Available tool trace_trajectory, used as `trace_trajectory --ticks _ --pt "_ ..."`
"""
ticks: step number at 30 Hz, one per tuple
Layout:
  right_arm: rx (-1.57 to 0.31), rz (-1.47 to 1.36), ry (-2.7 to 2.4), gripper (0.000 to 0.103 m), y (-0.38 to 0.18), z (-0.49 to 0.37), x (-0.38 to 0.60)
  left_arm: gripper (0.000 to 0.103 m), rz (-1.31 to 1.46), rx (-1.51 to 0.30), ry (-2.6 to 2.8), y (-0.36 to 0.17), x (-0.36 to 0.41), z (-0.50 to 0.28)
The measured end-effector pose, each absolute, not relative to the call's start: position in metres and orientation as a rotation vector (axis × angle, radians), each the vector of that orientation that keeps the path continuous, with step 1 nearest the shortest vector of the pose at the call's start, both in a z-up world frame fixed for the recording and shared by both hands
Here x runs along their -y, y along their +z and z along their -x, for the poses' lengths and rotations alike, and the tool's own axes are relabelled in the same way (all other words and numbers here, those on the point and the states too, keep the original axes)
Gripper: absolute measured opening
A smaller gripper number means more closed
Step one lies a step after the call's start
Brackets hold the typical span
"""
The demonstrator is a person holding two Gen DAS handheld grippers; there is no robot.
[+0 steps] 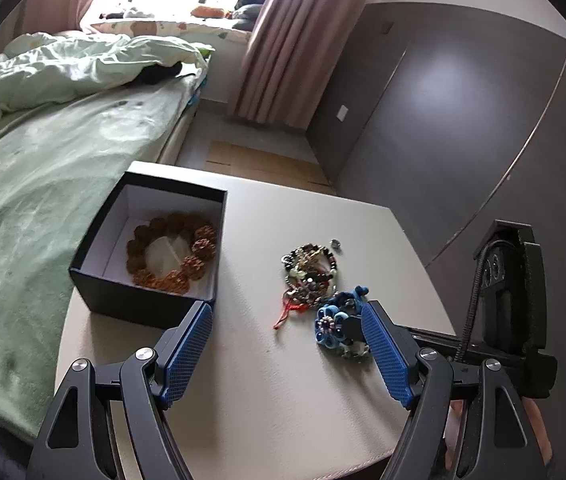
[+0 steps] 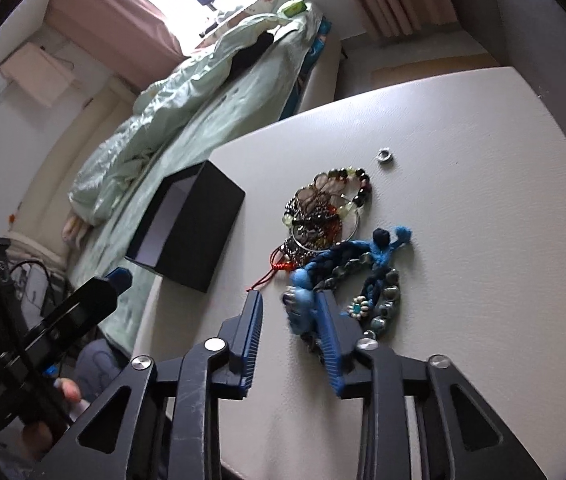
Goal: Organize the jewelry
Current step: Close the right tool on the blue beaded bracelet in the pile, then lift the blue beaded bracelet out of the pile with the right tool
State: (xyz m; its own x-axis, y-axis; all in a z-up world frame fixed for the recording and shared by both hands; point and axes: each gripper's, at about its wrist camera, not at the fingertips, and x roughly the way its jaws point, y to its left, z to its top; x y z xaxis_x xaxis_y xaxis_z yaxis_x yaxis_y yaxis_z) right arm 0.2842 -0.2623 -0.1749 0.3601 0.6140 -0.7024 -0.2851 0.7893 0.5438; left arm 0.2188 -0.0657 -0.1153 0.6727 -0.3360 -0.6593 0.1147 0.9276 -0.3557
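Note:
A black box [image 1: 145,300] stands open at the table's left with a brown bead bracelet [image 1: 171,254] inside. To its right lies a tangled pile of bead bracelets [image 1: 310,274] [image 2: 329,208], a small silver ring [image 1: 335,243] [image 2: 383,155] and a blue knotted bead piece [image 1: 333,326] [image 2: 301,304]. My left gripper [image 1: 286,306] stands wide open over bare table between box and pile, nothing in it. My right gripper [image 2: 289,295] has the blue piece between its fingers; it lies against the right pad, and a gap shows at the left pad.
The pale table [image 1: 283,400] [image 2: 483,240] has a rounded front edge. A bed with green bedding [image 1: 43,160] [image 2: 155,128] runs along its left side. Grey wardrobe doors [image 1: 463,120] stand to the right. A person's hand [image 2: 65,394] holds the left gripper's handle.

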Motion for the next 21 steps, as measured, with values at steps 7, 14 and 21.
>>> trace_trajectory --ticks 7,14,21 --pt "-0.957 -0.393 0.612 0.002 -0.158 -0.276 0.274 0.078 0.296 -0.798 -0.259 -0.116 0.066 -0.217" --pt "-0.973 -0.417 0.653 0.008 -0.155 -0.276 0.275 0.078 0.305 -0.788 -0.253 -0.115 0.068 -0.215" --pt "-1.002 -0.334 0.636 0.044 -0.165 -0.284 0.251 0.078 0.348 -0.749 -0.205 -0.109 0.051 -0.207"
